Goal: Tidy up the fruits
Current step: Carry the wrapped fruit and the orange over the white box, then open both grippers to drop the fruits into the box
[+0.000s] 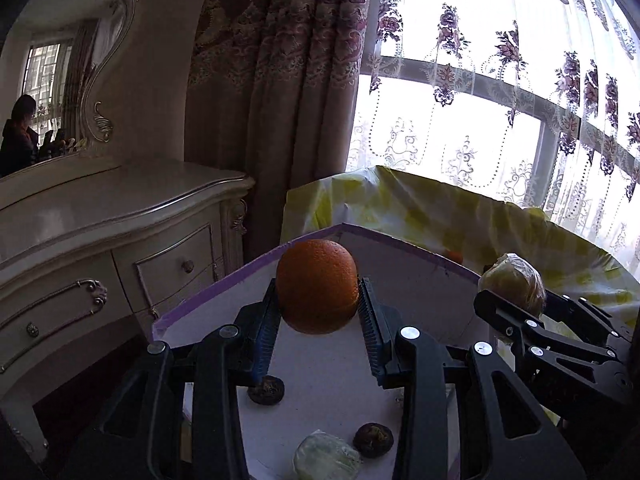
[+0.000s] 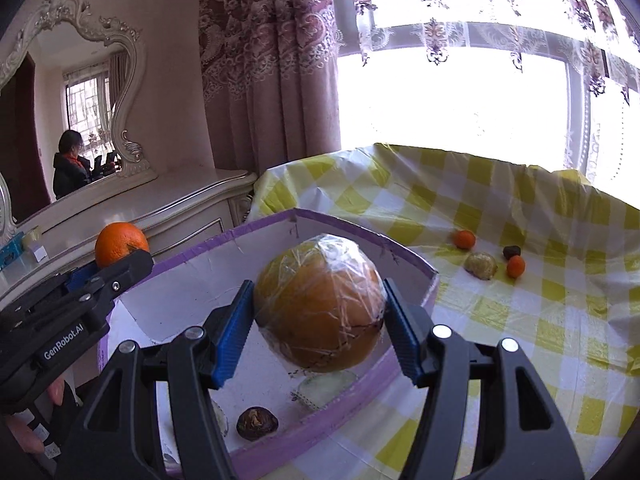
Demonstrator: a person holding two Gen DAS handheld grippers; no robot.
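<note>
Inside, the purple-edged box holds two dark fruits and a pale wrapped one.

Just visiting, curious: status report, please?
Left tool gripping orange. Right tool gripping plastic-wrapped fruit. Both above purple-rimmed box. Nothing blocking.

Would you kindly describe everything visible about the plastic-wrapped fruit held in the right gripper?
The wrapped fruit is large, round and yellow-orange, covered in crinkled clear film that catches the light, with faint dark marks low on its skin. The right gripper clamps it between blue ribbed pads on its left and right sides. It hangs in the air above the white, purple-rimmed box, touching nothing else. The left wrist view shows it too.
</note>
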